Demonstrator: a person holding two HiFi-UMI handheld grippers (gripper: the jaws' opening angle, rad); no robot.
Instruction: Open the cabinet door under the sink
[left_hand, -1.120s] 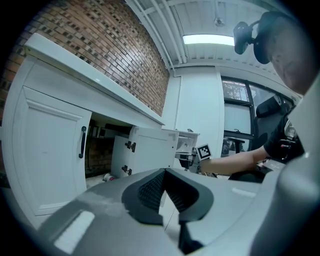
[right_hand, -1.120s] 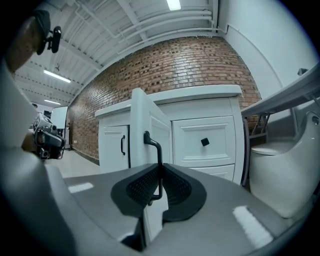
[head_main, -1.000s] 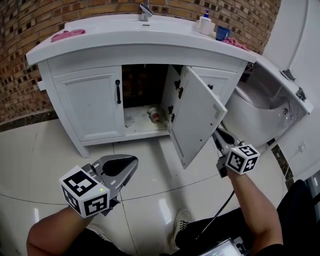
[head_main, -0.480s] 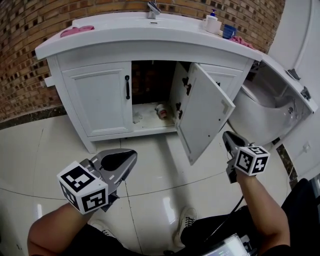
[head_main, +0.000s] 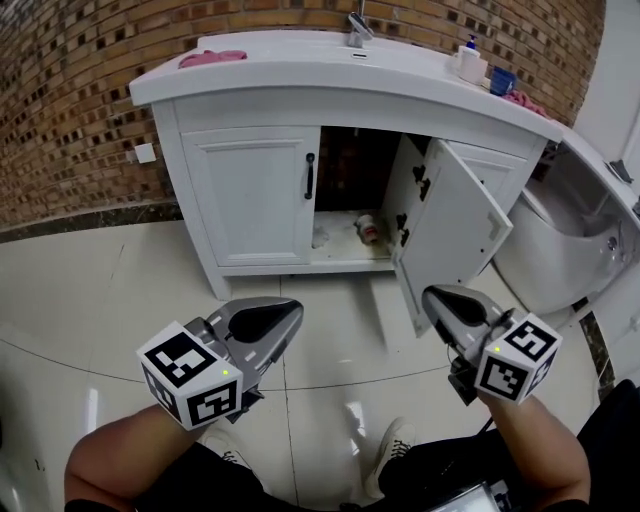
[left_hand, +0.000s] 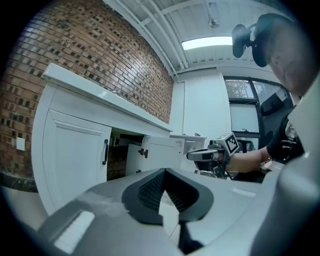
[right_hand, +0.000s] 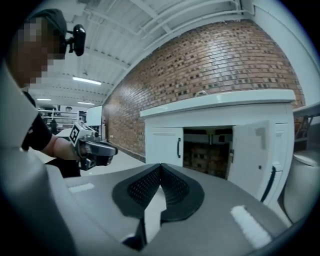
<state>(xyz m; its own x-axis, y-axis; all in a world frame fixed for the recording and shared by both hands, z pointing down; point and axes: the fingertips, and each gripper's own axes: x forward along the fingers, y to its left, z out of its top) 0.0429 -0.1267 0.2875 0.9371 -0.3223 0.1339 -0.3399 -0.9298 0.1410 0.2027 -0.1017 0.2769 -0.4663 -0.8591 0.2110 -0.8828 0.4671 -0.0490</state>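
Grey plastic in the foreground: the left gripper (head_main: 290, 312) and the right gripper (head_main: 432, 297) are hovering side by side over the glossy tiled floor (head_main: 100, 290). Each is carried on a bare forearm and is touching nothing. In both gripper views the jaws are lying together at the tips, with nothing between them.

Beyond them, the white vanity cabinet (head_main: 300, 108) is standing against the brick wall (head_main: 60, 100). The cabinet door (head_main: 455, 235) on the head view's right is hanging wide open, with its free edge swung out toward the right gripper but apart from it. The other door (head_main: 255, 195) is sitting flush in its frame, with its black handle (head_main: 309, 175) upright.

Inside the open compartment, a small container (head_main: 367, 228) is lying on the cabinet floor. On the countertop (head_main: 250, 75), a pink cloth (head_main: 212, 58) is resting at the left end. The tap (head_main: 358, 30) is rising at the middle, and a soap bottle (head_main: 467, 62) and a blue cup (head_main: 502, 80) are standing at the right end. A white toilet (head_main: 565, 240) is standing just beside the cabinet.
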